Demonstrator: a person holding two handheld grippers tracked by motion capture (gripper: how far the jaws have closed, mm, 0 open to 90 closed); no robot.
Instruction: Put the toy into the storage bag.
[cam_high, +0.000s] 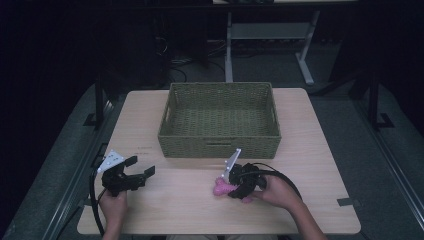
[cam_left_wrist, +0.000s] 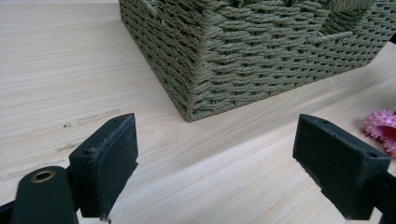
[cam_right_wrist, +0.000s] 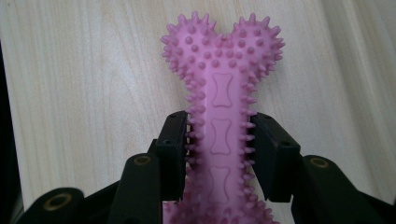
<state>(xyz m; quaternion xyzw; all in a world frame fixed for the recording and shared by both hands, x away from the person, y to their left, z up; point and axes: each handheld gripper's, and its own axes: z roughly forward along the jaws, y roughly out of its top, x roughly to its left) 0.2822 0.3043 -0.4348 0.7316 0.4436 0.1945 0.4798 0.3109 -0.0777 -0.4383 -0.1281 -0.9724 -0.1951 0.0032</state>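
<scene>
One pink spiked bone toy (cam_right_wrist: 223, 116) is the thing being handled: it lies flat on the wooden table (cam_high: 310, 150), a little in front of the green woven basket (cam_high: 220, 142), just off that basket's near wall and toward its right half. From where I stand it shows as a small pink lump (cam_high: 220, 189) poking out to the left of the right gripper (cam_high: 231, 189). In the right gripper view the toy's knobbed, heart-shaped end points away from the camera, and its shaft, stamped with little bone shapes, runs back between the two black jaws. Those jaws are clamped on the shaft from either side, the pads pressed right into the rubber spikes. The person's right hand (cam_high: 277, 192) wraps the gripper body from the near-right, and a black cable loops off behind it.

Farther from the basket's near-left corner, the left gripper (cam_high: 140, 167) rests in the person's left hand (cam_high: 114, 202), its grey three-cornered plate on top. Its jaws stand wide apart with nothing between them but bare tabletop. In the left gripper view the pads (cam_left_wrist: 112, 161) frame the basket's corner (cam_left_wrist: 196, 70), which rises just beyond them, and a sliver of the pink toy (cam_left_wrist: 380, 128) peeks in at the right edge, well apart from this gripper.

As for the basket itself, it sits in the middle of the table toward the far side, and I can see nothing lying inside it. Beyond the table, a grey desk frame (cam_high: 305, 55) stands in the dim room.
</scene>
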